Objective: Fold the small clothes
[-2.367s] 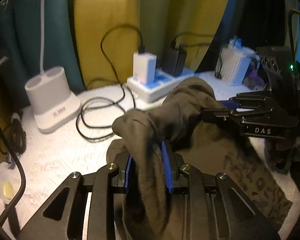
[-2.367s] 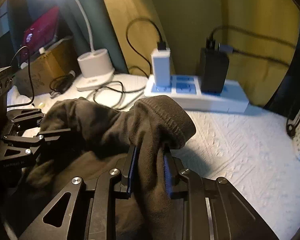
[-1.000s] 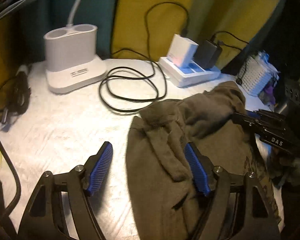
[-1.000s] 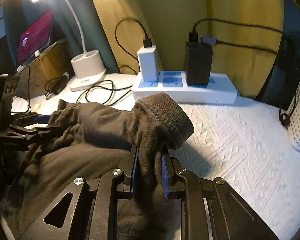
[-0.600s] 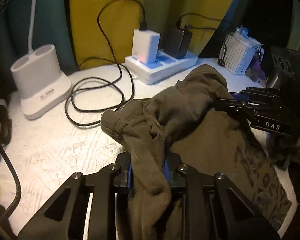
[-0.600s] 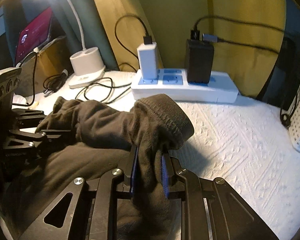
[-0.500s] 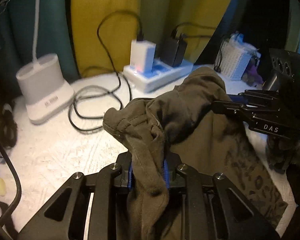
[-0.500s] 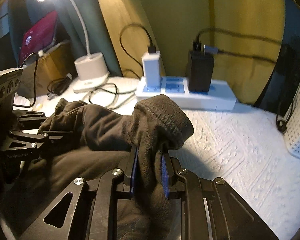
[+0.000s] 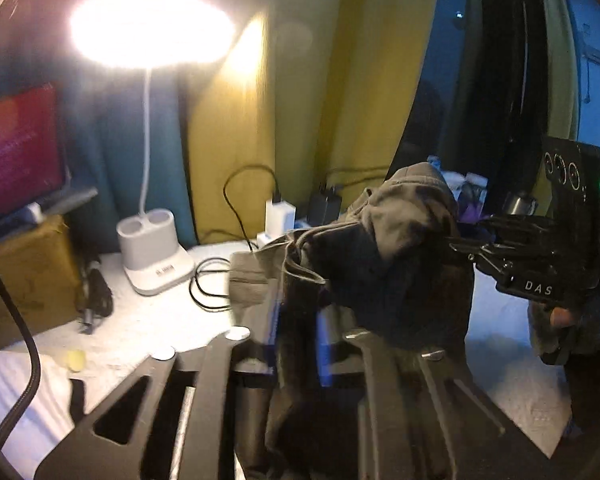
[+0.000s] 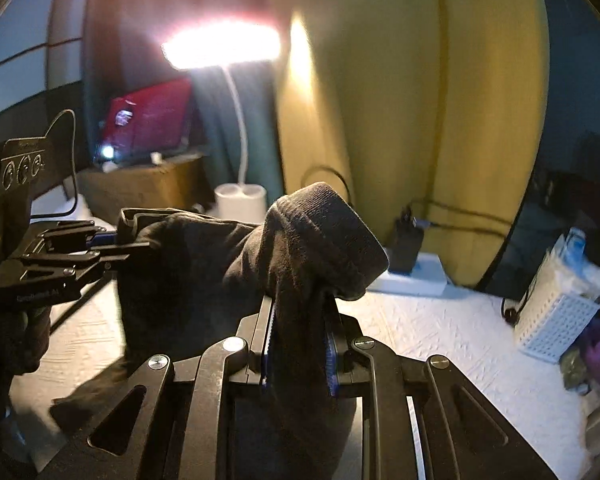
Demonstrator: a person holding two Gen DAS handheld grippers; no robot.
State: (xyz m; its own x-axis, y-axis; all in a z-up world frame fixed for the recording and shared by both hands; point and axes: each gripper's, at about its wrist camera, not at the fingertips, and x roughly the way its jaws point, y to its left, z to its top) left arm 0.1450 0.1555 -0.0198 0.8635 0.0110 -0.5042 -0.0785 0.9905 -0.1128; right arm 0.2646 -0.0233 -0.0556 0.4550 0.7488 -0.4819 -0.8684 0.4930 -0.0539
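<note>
Left wrist view: left gripper (image 9: 296, 344) low in the middle, blue pads closing on a fold of the dark olive garment (image 9: 384, 248), cloth plainly between them. Garment lifted off the white surface (image 9: 140, 320), bunched and hanging, its long axis running from this gripper toward the right gripper (image 9: 460, 240) at picture right, which pinches the far end at about the same height. Both hands equally on the cloth, one at each end. Lamp base (image 9: 152, 256) and coiled black cable (image 9: 208, 288) back left near the power strip (image 9: 276, 220); open white surface in front of them, below the hanging cloth. Blurred throughout.

Right wrist view: right gripper (image 10: 300, 344) pressed together on a ribbed cuff or waistband of the garment (image 10: 312, 236), cloth gathered thick between the pads. Rest of the garment stretched off to picture left, to the left gripper (image 10: 112, 242). Bare surface (image 10: 440, 340) to the right and ahead, up to the power strip (image 10: 412, 276) at the back and the white basket (image 10: 556, 320) at the right edge. Probably room enough to lay the garment flat in the middle; cable and power strip the edges to stay clear of.
</note>
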